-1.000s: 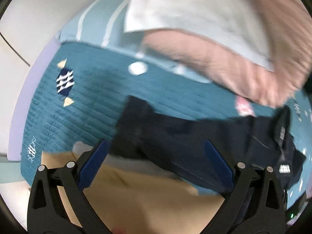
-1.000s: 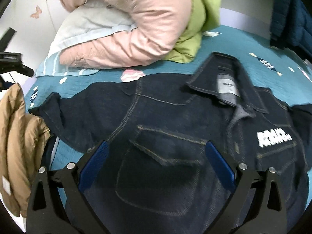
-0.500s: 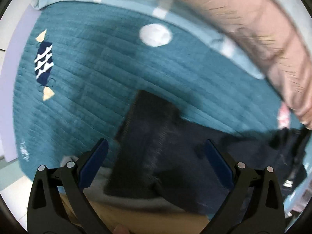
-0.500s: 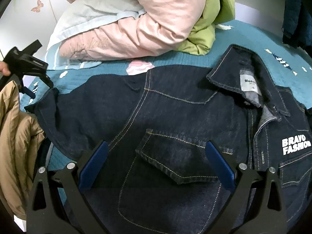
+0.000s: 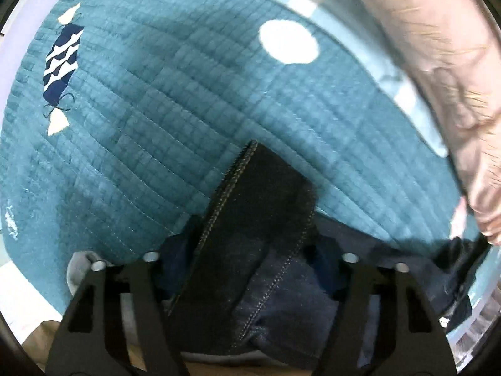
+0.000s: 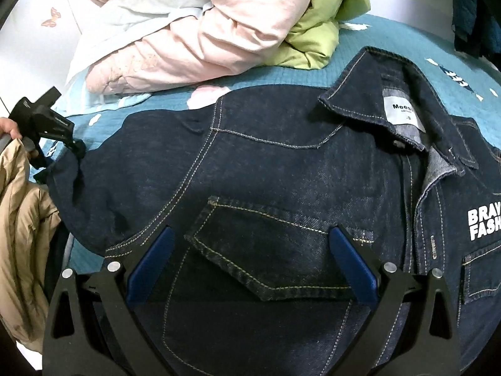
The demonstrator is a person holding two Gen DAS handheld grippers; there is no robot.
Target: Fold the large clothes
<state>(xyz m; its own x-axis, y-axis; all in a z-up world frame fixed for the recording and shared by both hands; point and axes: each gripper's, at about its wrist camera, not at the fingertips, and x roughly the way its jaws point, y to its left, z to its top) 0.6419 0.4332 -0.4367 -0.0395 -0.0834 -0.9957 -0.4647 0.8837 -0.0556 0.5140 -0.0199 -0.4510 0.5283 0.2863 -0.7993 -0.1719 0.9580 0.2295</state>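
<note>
Teal quilt [image 5: 150, 119] under the jacket [image 6: 281, 172] — heavy, stiff denim. My left gripper [image 5: 250, 260] has just been closing on its cuff [image 5: 260, 188]; right gripper [image 6: 250, 266] gapes empty above the pocket [image 6: 266, 250].

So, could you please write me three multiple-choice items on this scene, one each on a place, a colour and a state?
1. Where does the dark blue denim jacket lie?
A. on the teal quilted bedspread
B. on a hanger
C. on the floor

2. What colour is the puffy coat beside the green garment?
A. red
B. pale pink
C. black

3. How do the right tongs stand?
A. shut on the collar
B. out of view
C. open above the chest pocket flap

Answers: 1 A, teal quilt shows around the jacket; 2 B, the coat is plainly pink; 3 C, both blue pads stand apart, gripping nothing.
</note>
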